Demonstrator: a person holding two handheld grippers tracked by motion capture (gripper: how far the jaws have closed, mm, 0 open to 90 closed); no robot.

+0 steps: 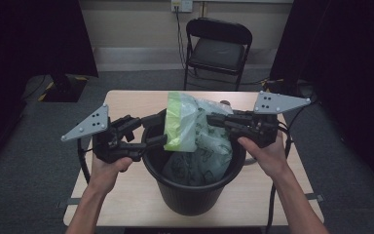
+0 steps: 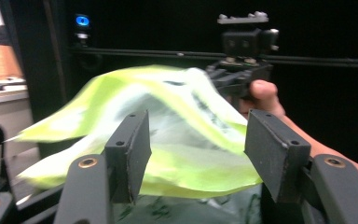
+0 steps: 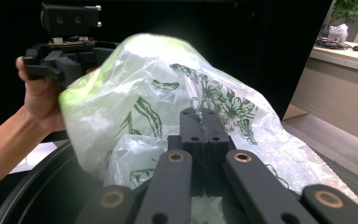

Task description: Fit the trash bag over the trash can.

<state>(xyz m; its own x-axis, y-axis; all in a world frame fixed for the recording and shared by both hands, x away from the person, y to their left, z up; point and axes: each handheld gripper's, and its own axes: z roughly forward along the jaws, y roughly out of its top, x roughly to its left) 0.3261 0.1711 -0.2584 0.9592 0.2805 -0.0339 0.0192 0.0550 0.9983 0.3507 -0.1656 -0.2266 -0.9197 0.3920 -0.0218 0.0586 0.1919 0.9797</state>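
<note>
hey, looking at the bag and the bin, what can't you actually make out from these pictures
- Bin bottom: high view, hidden by the bag.
- Bag's green edge: left gripper view, blurred, so print and folds are unclear.
- Left gripper: jaws apart; whether a pad touches the bag is unclear.
- Right gripper: jaws shut on the bag; how much film is pinched is hidden between them.
- Table far edge: partly hidden behind the bag.

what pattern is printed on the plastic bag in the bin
Dark green flowers and leaves on clear plastic bag, with a lime-green band; clearest in the right gripper view.
</note>
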